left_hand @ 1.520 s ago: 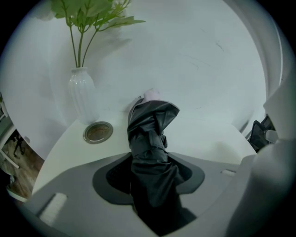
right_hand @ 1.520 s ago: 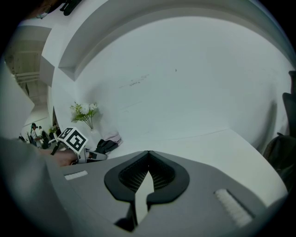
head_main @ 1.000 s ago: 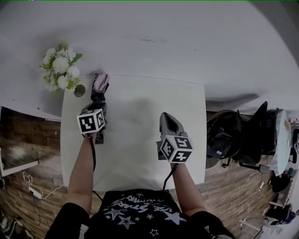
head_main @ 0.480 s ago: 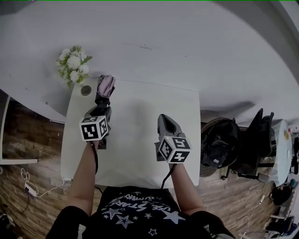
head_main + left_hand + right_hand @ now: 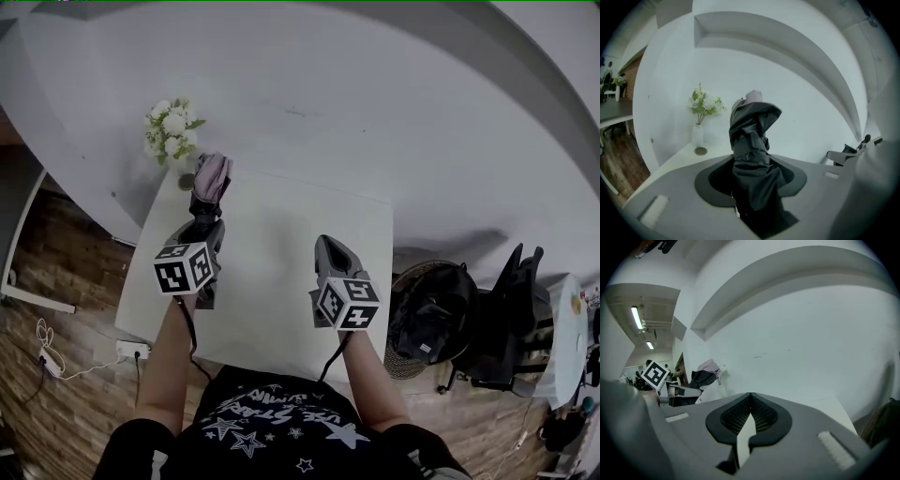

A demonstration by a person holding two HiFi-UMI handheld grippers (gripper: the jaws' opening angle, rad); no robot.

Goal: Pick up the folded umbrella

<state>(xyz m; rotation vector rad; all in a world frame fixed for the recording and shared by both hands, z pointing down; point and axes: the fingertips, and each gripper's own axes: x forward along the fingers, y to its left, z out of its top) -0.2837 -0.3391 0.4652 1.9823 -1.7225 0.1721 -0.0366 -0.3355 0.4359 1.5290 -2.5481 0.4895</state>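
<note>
**A:** Whereabouts of the folded umbrella (image 5: 752, 154)?

**B:** Clamped between the jaws of the left gripper (image 5: 752, 187), pinched at its dark lower part. Runs straight out past the jaw tips, long axis along the jaws' own line, pale end farthest out and tilted upward.

**A:** Grip state?

**B:** Left jaws partway closed, pressing on the fabric from both sides. Right gripper (image 5: 751, 397): jaws together at the tips, nothing between.

**A:** Off the desk (image 5: 281, 281)?

**B:** Seemingly so; hangs above it, no contact visible, though underside hidden behind the jaws.

**A:** Nearer hand?

**B:** Left, plainly, being the one on it. From the right jaws, off to their left and well apart.

**A:** Anything beyond?

**B:** Vase of flowers (image 5: 697, 137) ahead and left of the left jaws, near the umbrella's far end but apart from it.

**A:** Next?

**B:** Probably just hold the clamp firm and the long axis in line with the jaws; beware swinging the far end toward the vase.
</note>
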